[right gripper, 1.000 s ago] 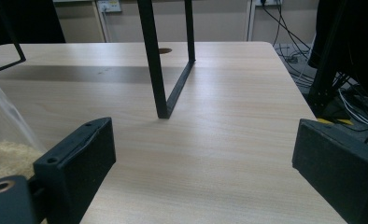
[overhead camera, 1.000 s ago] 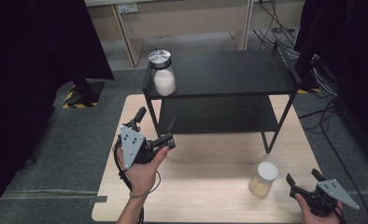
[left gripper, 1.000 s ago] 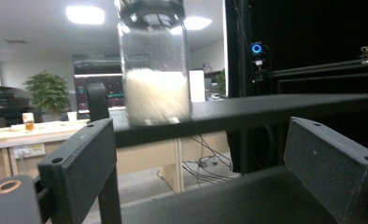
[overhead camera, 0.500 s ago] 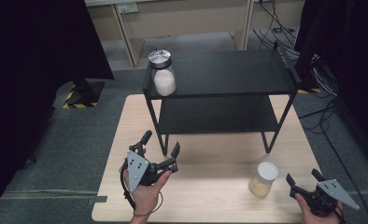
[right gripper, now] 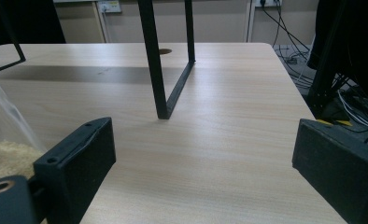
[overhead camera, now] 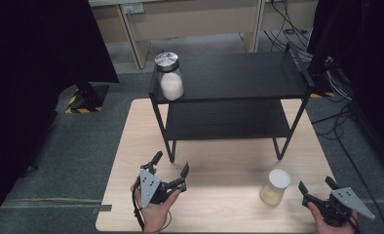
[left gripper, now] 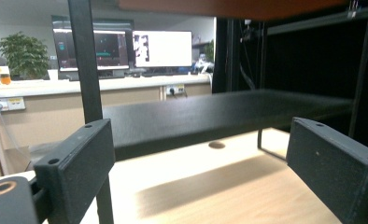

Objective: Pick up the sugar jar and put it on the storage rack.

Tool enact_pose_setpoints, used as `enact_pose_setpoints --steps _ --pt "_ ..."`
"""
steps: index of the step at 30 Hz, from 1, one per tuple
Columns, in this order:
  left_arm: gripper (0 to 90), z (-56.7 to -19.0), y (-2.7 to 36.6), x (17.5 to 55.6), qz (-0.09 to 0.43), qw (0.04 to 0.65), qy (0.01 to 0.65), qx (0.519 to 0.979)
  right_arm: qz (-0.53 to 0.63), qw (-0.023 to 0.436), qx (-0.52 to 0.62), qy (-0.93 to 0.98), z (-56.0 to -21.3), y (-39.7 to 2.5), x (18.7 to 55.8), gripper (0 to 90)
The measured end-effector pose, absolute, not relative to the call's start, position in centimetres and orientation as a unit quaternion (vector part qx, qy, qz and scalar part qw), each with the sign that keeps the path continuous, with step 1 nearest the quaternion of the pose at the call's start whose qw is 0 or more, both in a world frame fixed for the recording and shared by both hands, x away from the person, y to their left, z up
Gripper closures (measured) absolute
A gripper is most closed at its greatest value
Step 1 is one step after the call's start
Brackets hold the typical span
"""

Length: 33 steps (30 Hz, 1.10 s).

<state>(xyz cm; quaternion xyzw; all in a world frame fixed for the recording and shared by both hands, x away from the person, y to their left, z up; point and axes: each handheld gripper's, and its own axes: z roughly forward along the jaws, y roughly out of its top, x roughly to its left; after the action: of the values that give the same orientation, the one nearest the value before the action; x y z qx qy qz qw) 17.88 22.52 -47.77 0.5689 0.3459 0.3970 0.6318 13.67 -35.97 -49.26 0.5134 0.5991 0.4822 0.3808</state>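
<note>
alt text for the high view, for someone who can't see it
A person holds two open grippers low over a wooden table: the left gripper empty, the right gripper beside a jar of pale grains. Behind stands a black two-tier shelf with a silver-lidded jar on its top left corner.

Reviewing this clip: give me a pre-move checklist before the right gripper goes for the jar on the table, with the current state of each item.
1. Right gripper open: ok, jaws stand wide apart in its own view.
2. Jar of pale grain upright on the table: ok.
3. Jar lid seated: ok as far as the high view shows.
4. Path from right gripper to jar free: ok, only bare tabletop between them.
5. Left gripper out of the way: ok, open, empty, at the table's left near the black shelf's front leg.
6. Jar lined up between the right jaws: not ok, it sits at the left edge of the right gripper view.
</note>
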Motion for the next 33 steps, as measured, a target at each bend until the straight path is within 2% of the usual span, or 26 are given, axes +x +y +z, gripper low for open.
enact_pose_setpoints --steps 17,33 --pt "7.3 -51.6 22.8 18.8 0.363 0.602 0.388 0.596 0.483 0.379 0.513 0.600 -49.2 -36.0 13.7 6.2" --pt "7.0 -53.1 22.9 19.5 0.337 0.591 0.405 0.611 0.481 0.378 0.512 0.603 -49.2 -36.0 13.8 6.1"
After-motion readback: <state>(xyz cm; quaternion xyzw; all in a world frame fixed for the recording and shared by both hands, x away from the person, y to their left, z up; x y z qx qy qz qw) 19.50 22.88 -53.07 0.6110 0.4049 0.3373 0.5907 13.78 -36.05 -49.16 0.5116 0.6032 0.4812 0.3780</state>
